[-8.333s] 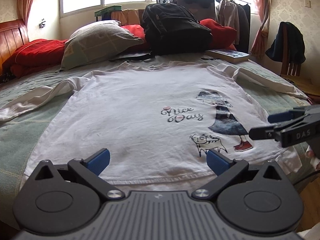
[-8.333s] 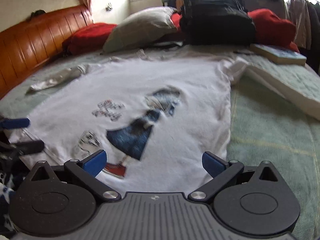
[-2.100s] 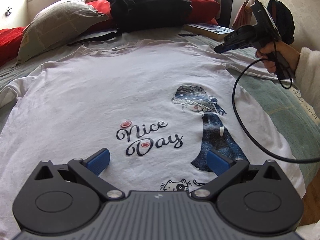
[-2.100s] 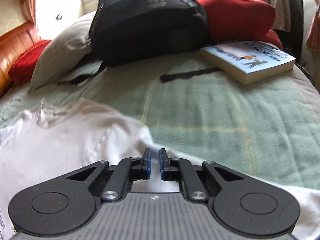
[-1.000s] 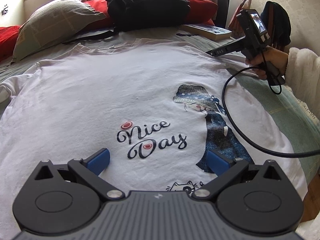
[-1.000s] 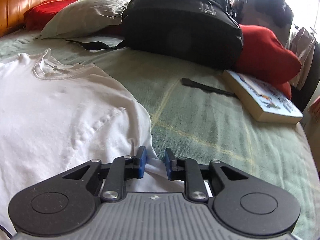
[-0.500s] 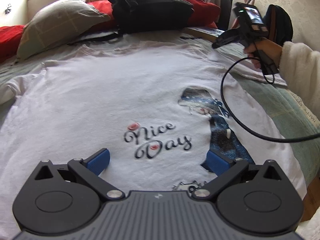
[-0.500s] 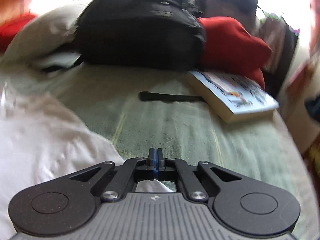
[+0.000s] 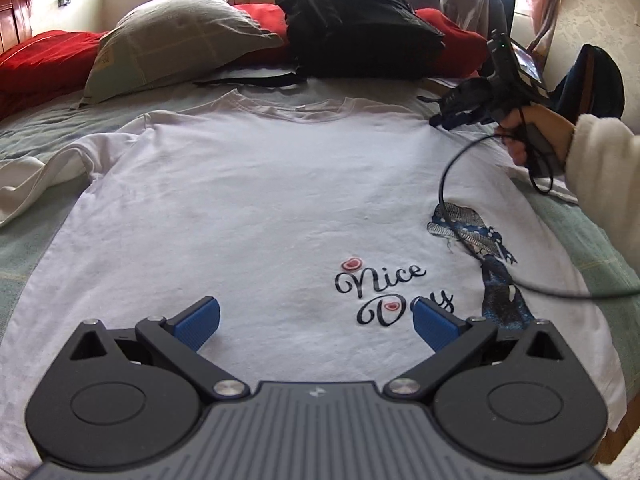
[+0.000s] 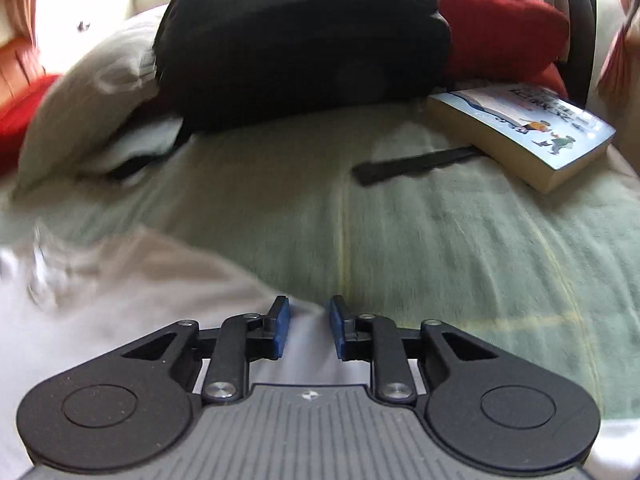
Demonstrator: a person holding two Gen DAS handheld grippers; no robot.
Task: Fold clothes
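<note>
Shirt point(image 9: 248, 200) lay flat, print up, on the bed point(image 10: 460, 240); long axis ran hem-near to collar-far, toward the backpack point(image 9: 360, 20); L sleeve sprawled out. L gripper point(image 9: 316, 322) hovered over the hem w/ jaws wide, prob. ready to pinch; R gripper point(image 10: 306, 330) sat at the R shoulder edge, jaws partly apart, cloth between but not clamped.

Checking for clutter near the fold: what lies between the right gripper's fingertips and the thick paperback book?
In the right wrist view, bare pale green blanket and one flat black strap lie between the right gripper and the paperback book.
</note>
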